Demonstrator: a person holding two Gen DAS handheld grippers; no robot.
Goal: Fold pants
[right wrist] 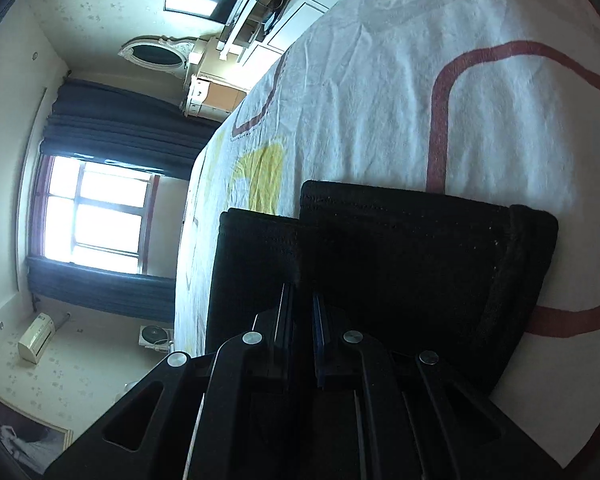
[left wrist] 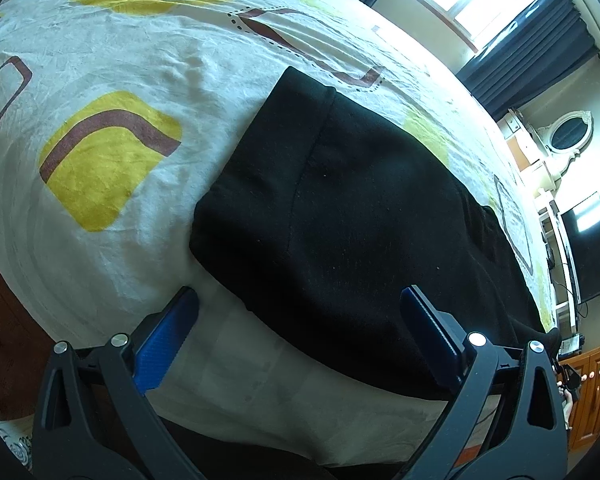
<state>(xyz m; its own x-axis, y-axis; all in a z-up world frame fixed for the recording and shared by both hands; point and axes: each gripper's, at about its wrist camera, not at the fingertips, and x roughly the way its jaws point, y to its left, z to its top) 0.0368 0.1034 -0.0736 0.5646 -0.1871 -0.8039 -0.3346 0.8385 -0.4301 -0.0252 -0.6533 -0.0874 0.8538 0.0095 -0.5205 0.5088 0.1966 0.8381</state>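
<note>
Left wrist view: the pants (left wrist: 340, 220) are seen just ahead of the spread, empty left gripper (left wrist: 300, 312), running far-right across the bed (left wrist: 100, 60), while the right gripper (right wrist: 302, 300) is nearly closed, apparently pinching their near edge.

left gripper (left wrist: 300, 300): black plastic arms showing triangular cutouts, blue ribbed pads (left wrist: 164, 340), silver round screws | right gripper (right wrist: 302, 312): black arms carrying silver screws, thin blue pad edges

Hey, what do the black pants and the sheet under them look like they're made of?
The pants look like a matte knit, maybe fleece or sweatshirt cotton: lint specks, stitched hems. The bed sheet looks like thin woven cotton: fine creases, flat printed yellow and maroon shapes.
</note>
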